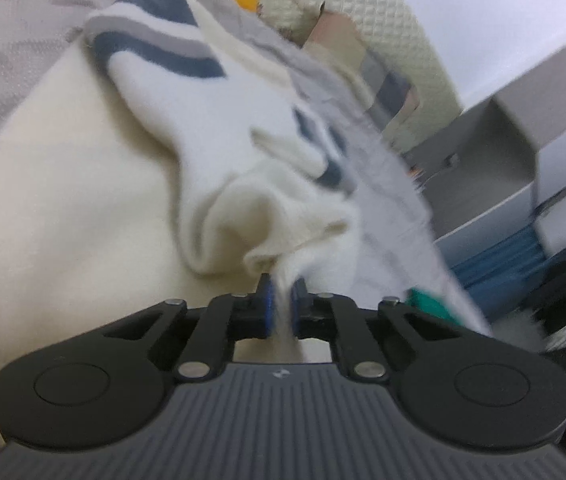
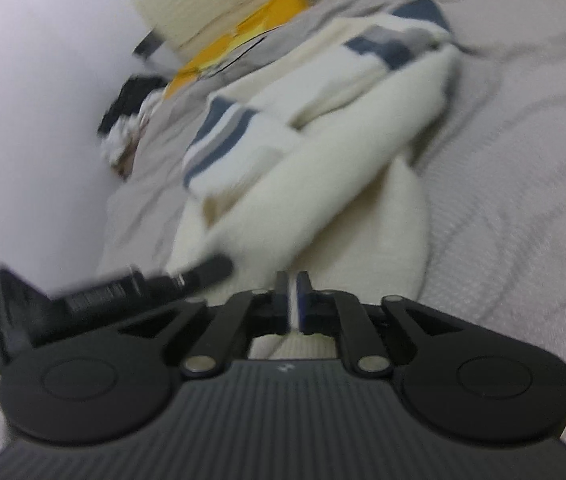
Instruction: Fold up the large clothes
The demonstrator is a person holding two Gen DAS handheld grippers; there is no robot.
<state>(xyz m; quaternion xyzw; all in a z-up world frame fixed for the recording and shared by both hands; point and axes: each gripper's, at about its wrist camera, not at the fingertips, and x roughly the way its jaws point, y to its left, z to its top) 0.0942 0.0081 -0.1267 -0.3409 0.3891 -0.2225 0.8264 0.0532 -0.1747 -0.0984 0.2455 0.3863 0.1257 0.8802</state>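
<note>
While the sweater (image 1: 95,184) sprawls on the bedspread (image 2: 523,184), the left gripper (image 1: 282,294) pinches a bunched cream fold. The right gripper (image 2: 293,290) – blurred – seems clamped on another edge, cloth between its jaws.

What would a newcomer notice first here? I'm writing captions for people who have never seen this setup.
First, the cream sweater with blue and grey stripes, sprawled over the grey bedspread. Next, the left hand-held gripper at the bottom of its view, pinching a bunched fold of the sweater, and the right hand-held gripper, likewise closed on cream cloth. A yellow item lies beyond the sweater near the wall.
</note>
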